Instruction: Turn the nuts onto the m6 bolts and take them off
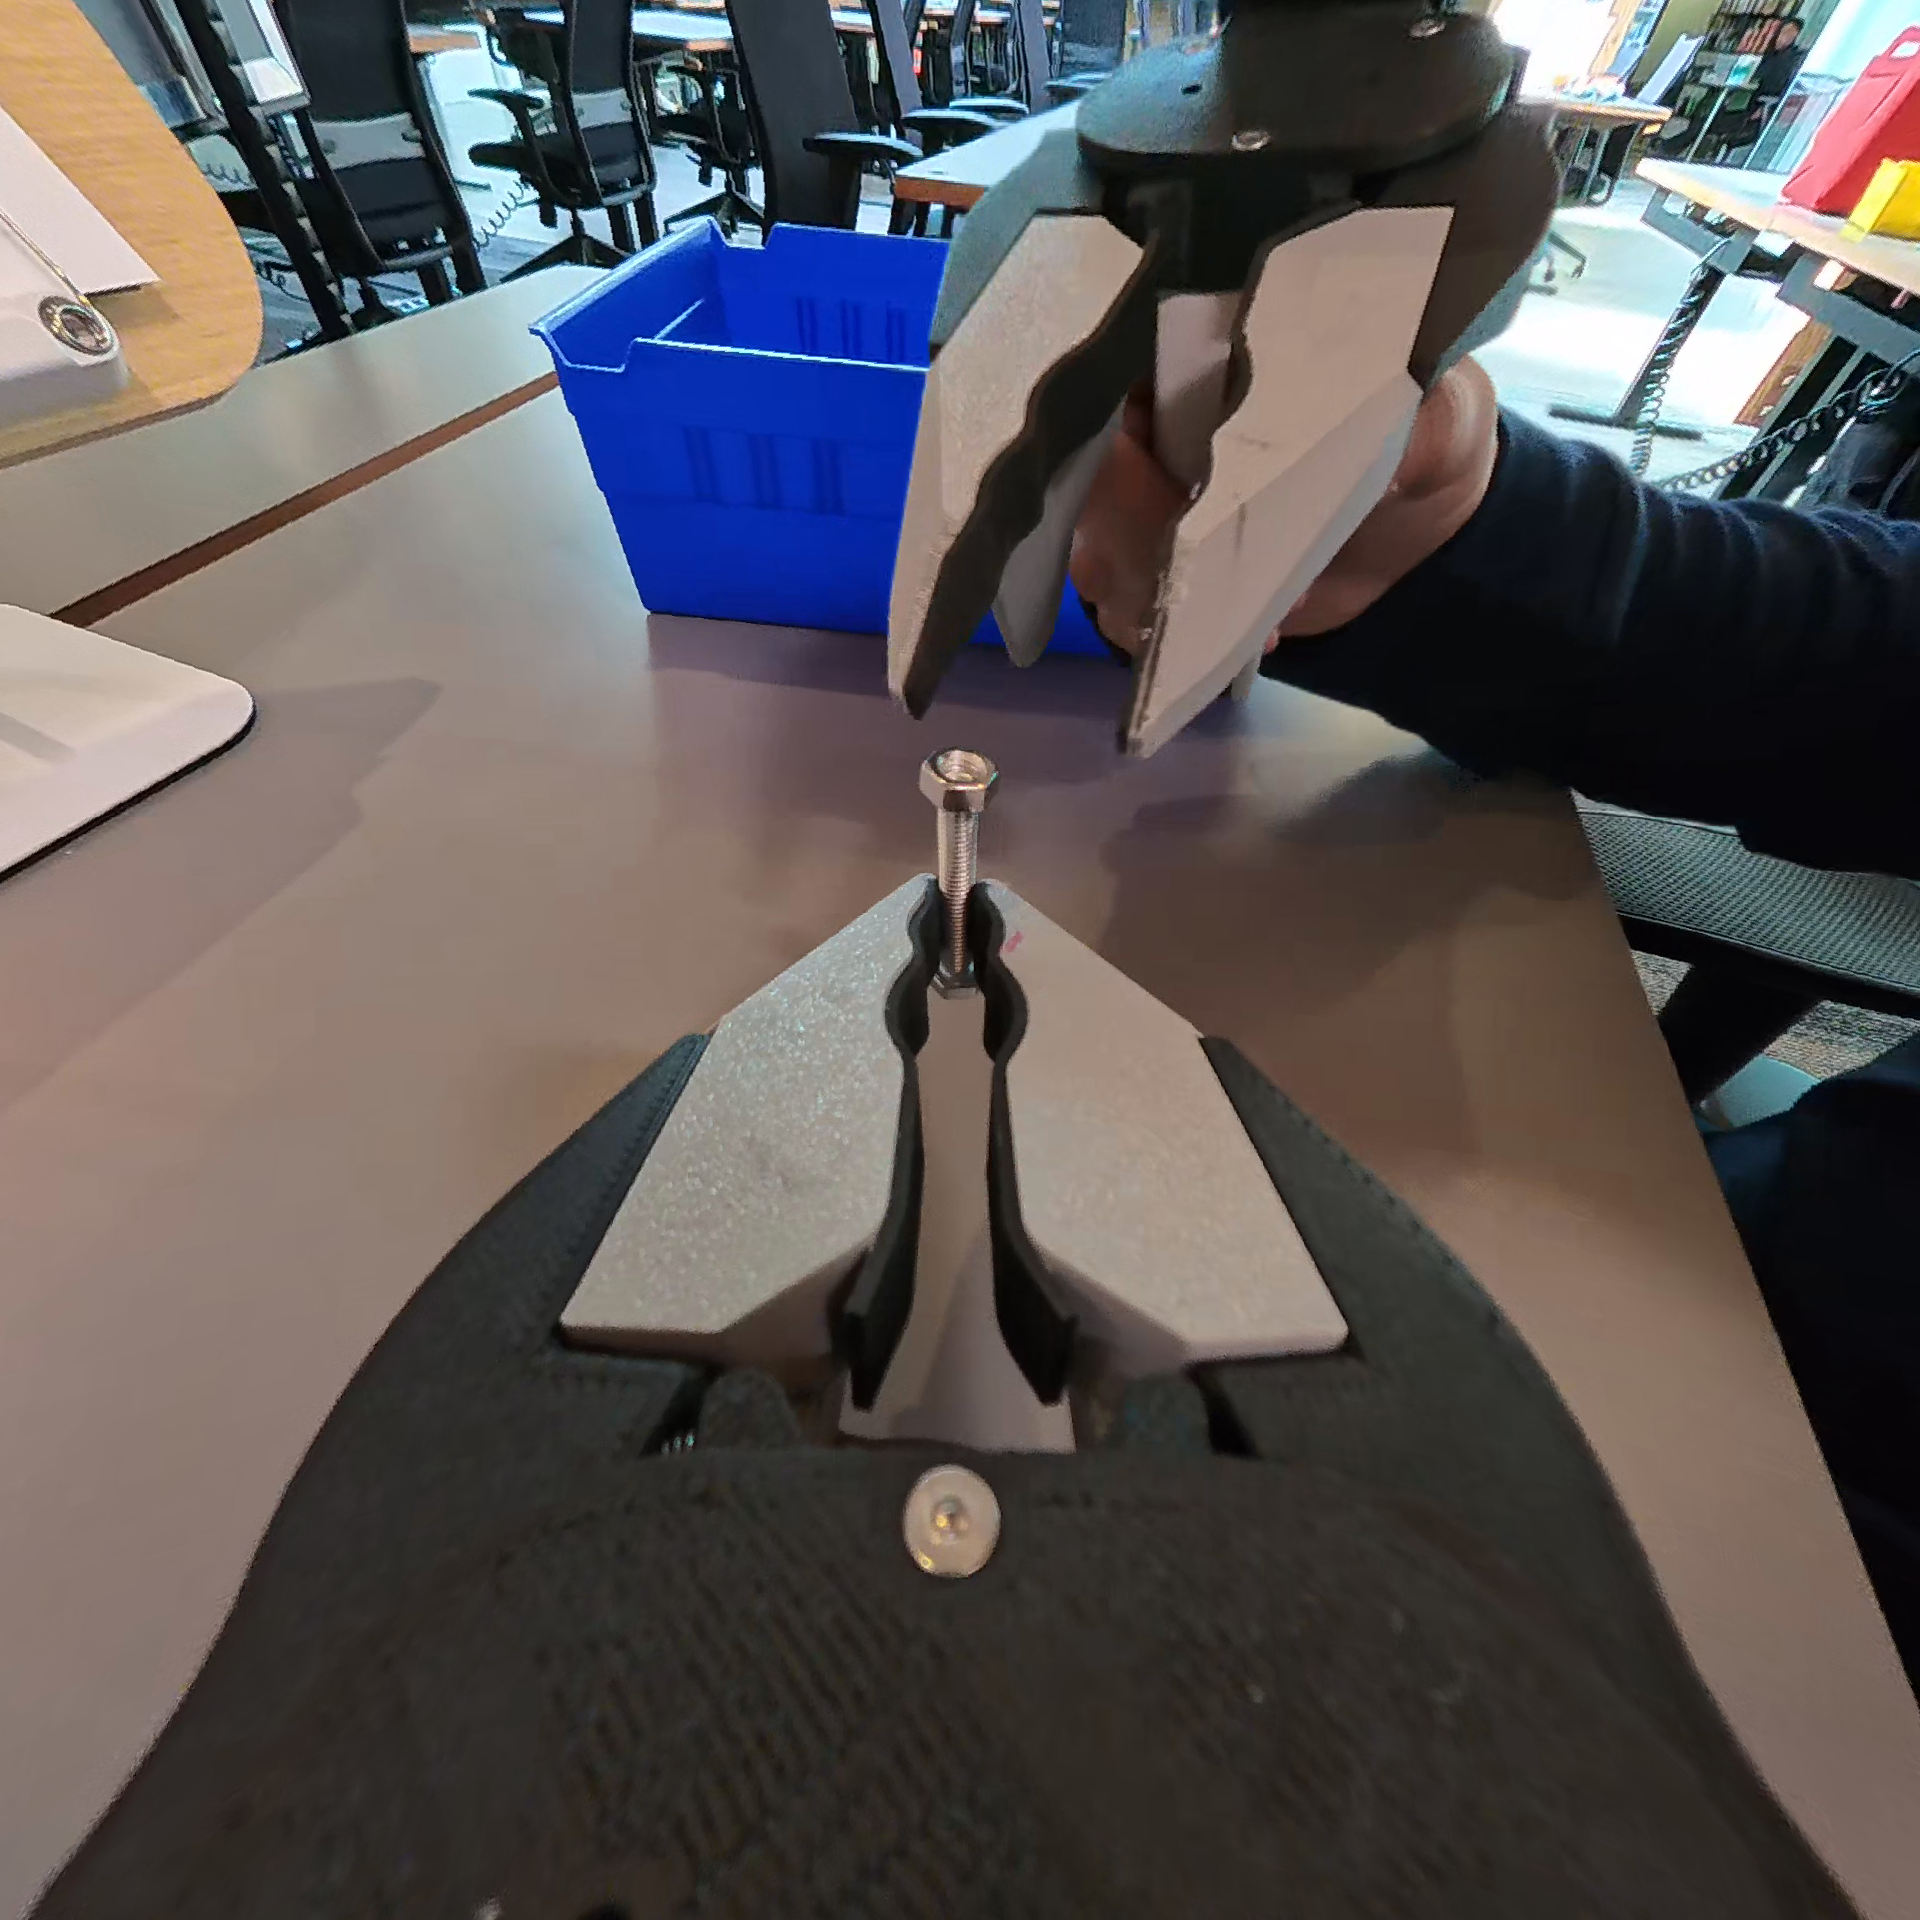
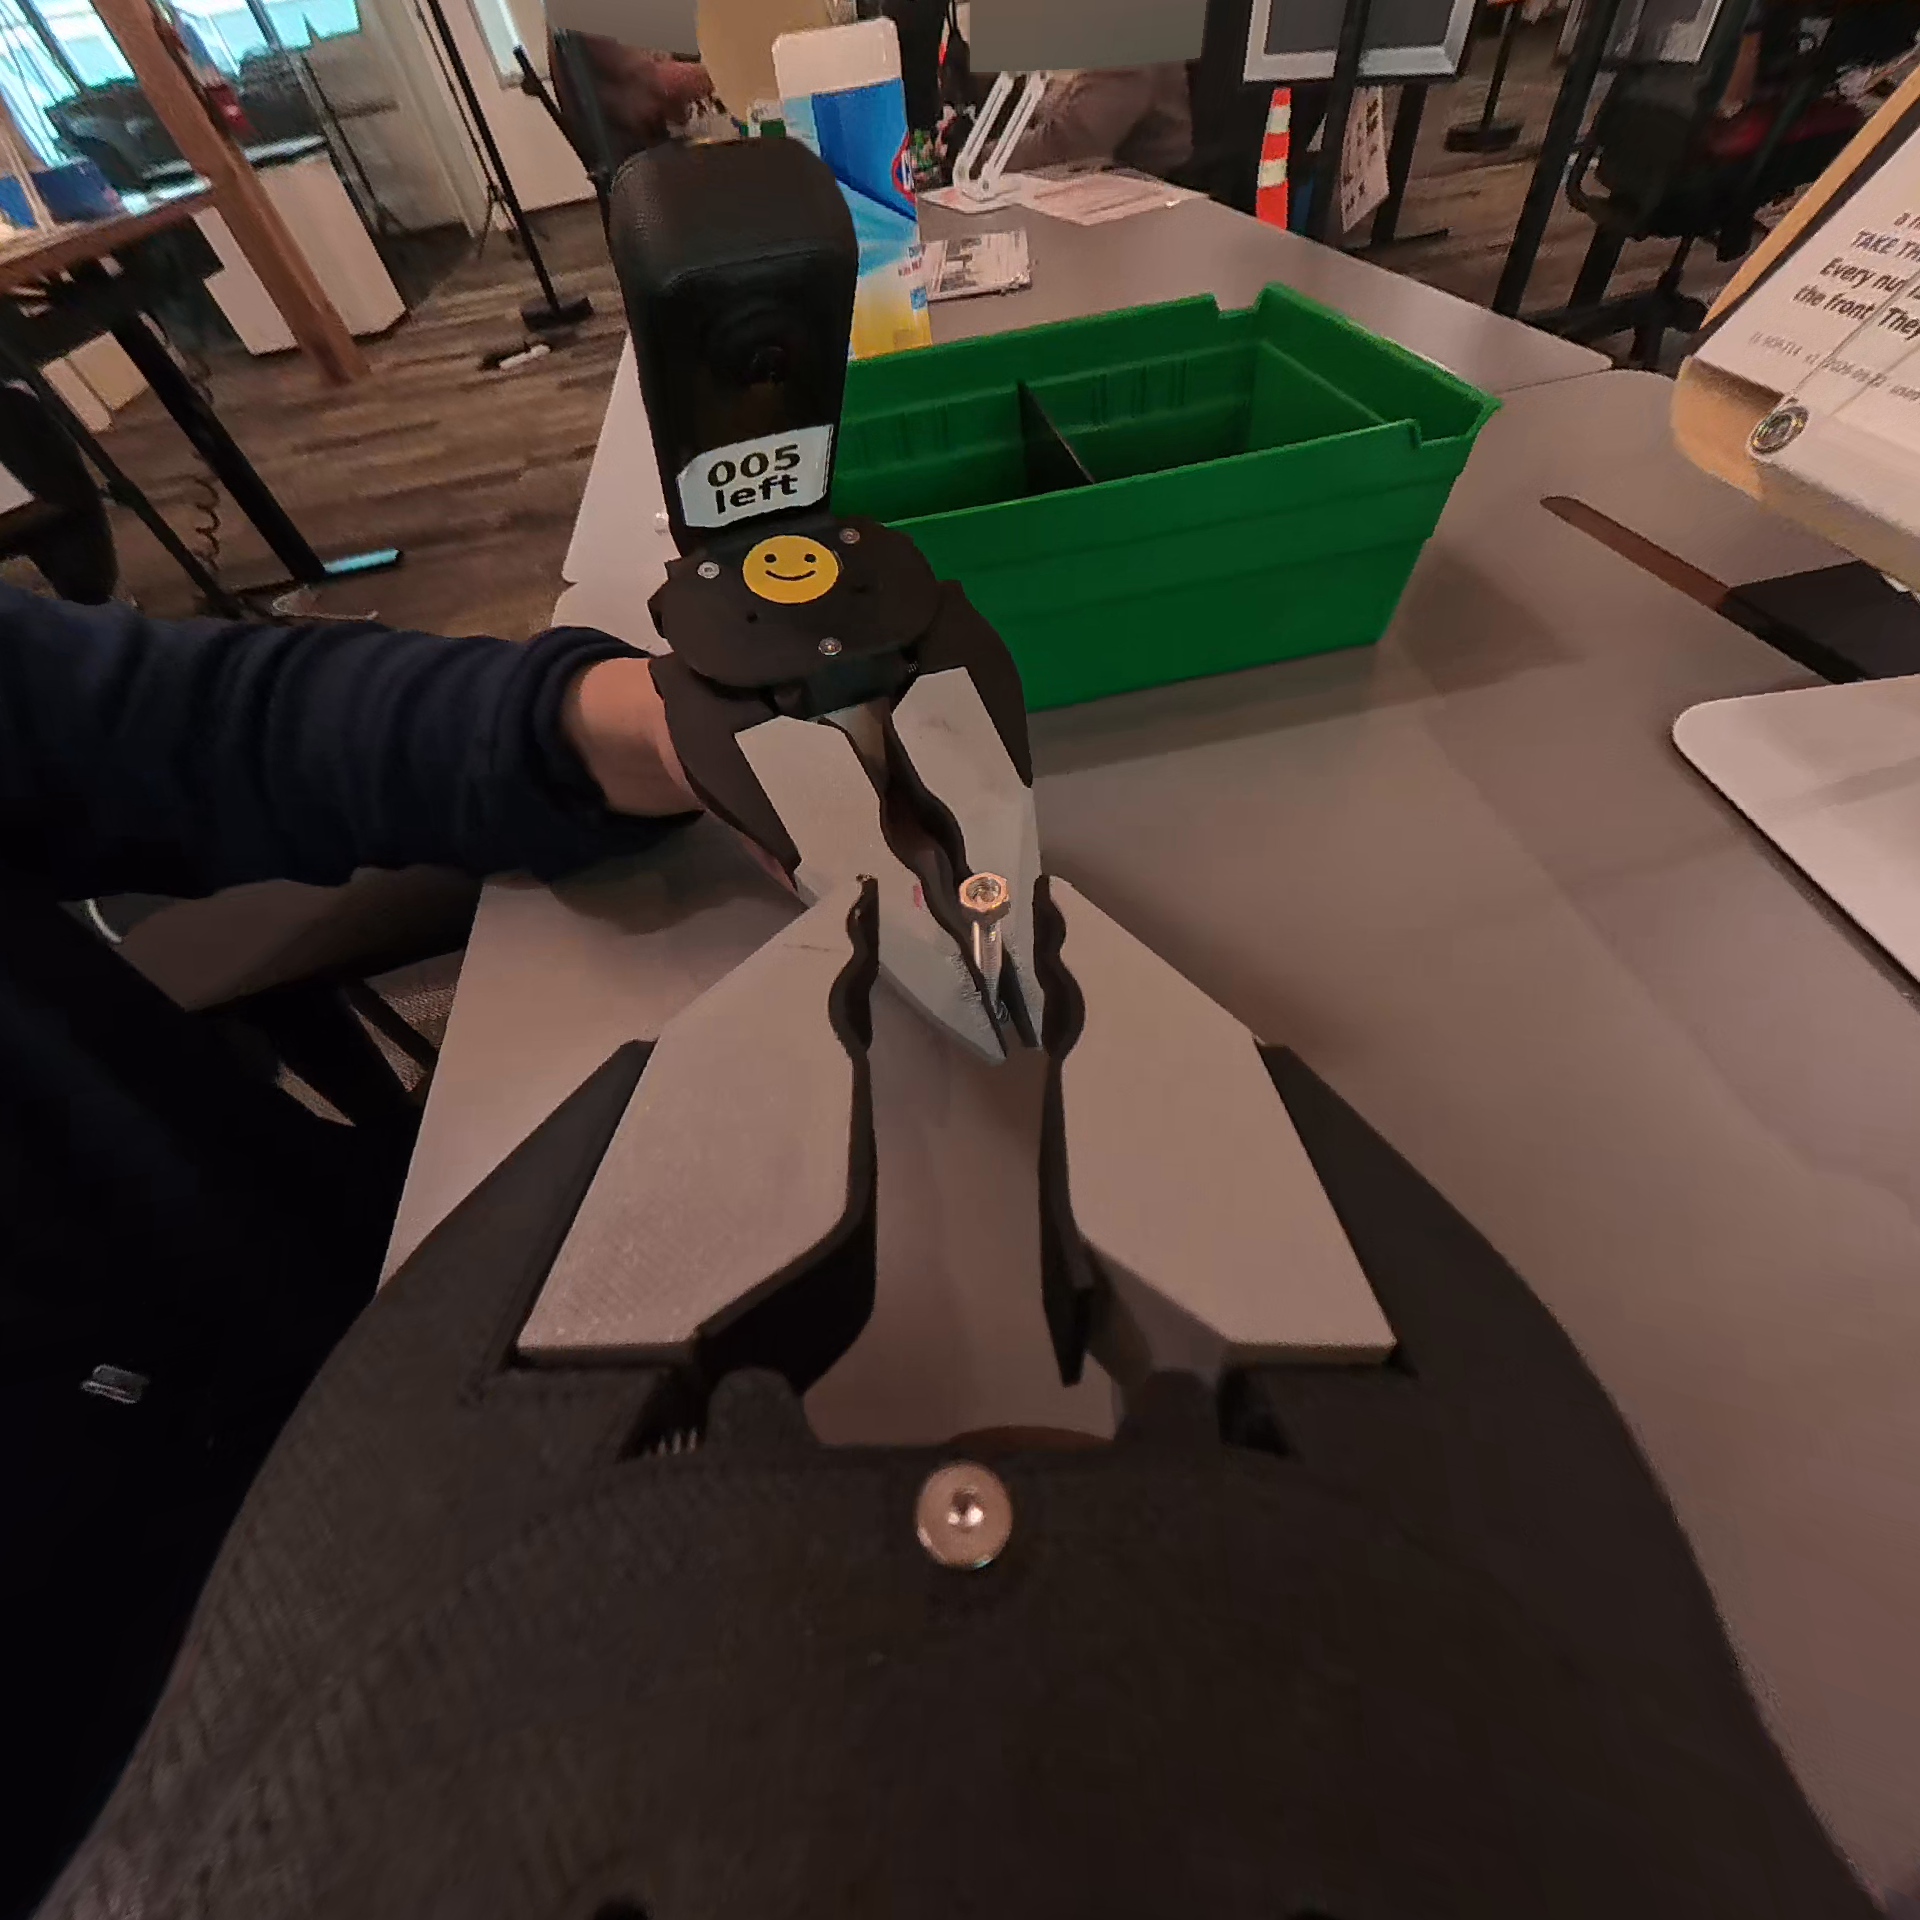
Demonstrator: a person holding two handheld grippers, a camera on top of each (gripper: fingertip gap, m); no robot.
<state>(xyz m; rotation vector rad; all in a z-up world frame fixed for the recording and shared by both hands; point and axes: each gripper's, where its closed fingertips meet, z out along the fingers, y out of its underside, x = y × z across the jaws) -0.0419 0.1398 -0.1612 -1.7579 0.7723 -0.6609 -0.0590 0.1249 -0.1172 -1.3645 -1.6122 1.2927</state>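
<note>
My left gripper [image 1: 958,896] is shut on a silver bolt [image 1: 957,862], which sticks out forward past its fingertips. The bolt's head sits between the pads. A hex nut [image 1: 958,781] sits on the bolt's far end. My right gripper [image 1: 1023,724] is open and empty, tips pointing down just beyond the nut and not touching it. In the right wrist view my right gripper [image 2: 956,891] is open, and the nut [image 2: 983,896] shows between its tips. The left gripper [image 2: 1003,1039] there holds the bolt [image 2: 992,961].
A blue bin [image 1: 748,468] stands on the grey table [image 1: 416,935] behind the right gripper. A green divided bin [image 2: 1195,582] stands behind the left gripper. A white pad [image 2: 1818,790] and a sign stand [image 2: 1818,343] sit at one side. A wipes canister [image 2: 868,177] is farther back. Tip to tip, the grippers are about 5 cm apart.
</note>
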